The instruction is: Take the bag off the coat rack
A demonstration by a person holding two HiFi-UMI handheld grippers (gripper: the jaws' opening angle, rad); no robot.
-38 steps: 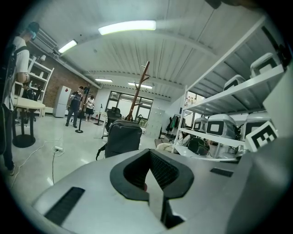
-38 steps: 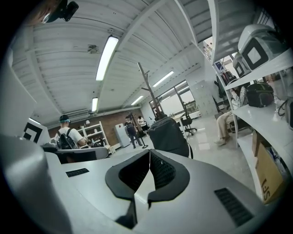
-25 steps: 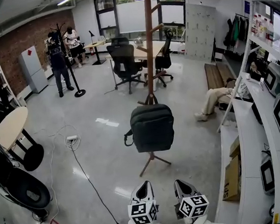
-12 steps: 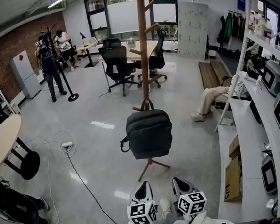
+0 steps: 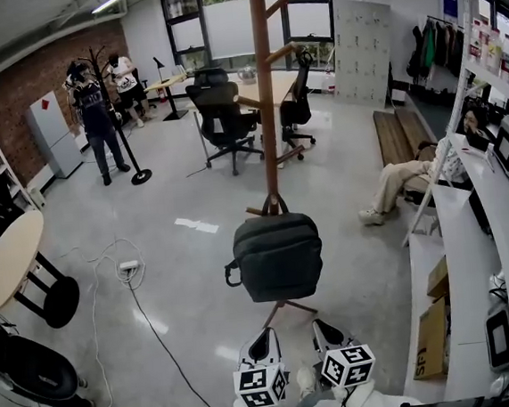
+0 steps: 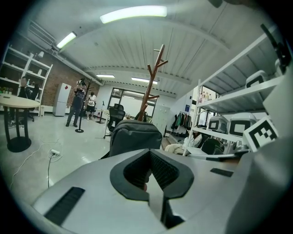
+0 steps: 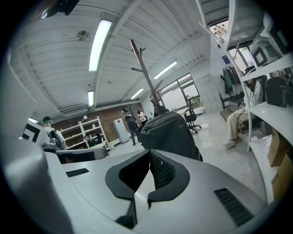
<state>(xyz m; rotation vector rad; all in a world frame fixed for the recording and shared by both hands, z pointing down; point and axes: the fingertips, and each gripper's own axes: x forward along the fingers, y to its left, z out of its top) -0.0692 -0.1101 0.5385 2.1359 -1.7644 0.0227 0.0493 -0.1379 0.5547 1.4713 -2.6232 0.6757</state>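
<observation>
A dark grey backpack (image 5: 278, 257) hangs by its top handle from a low peg of the tall brown wooden coat rack (image 5: 264, 81), straight ahead of me. My left gripper (image 5: 260, 344) and right gripper (image 5: 326, 334) are held side by side low in the head view, short of the bag and apart from it. Both are shut with nothing between the jaws. The backpack (image 6: 135, 137) fills the middle of the left gripper view, with the coat rack (image 6: 152, 80) rising behind it. The right gripper view has the backpack (image 7: 169, 134) just beyond the jaws.
White shelving with monitors (image 5: 507, 219) runs along the right, with cardboard boxes (image 5: 431, 338) below. A person sits at the right (image 5: 409, 179). A round table (image 5: 9, 257) and a cable with a power strip (image 5: 130, 266) lie left. Office chairs (image 5: 224, 120) and two standing people (image 5: 94, 115) are far back.
The view has shifted slightly; the backpack sits a little closer and more central. Both grippers stay shut and low.
</observation>
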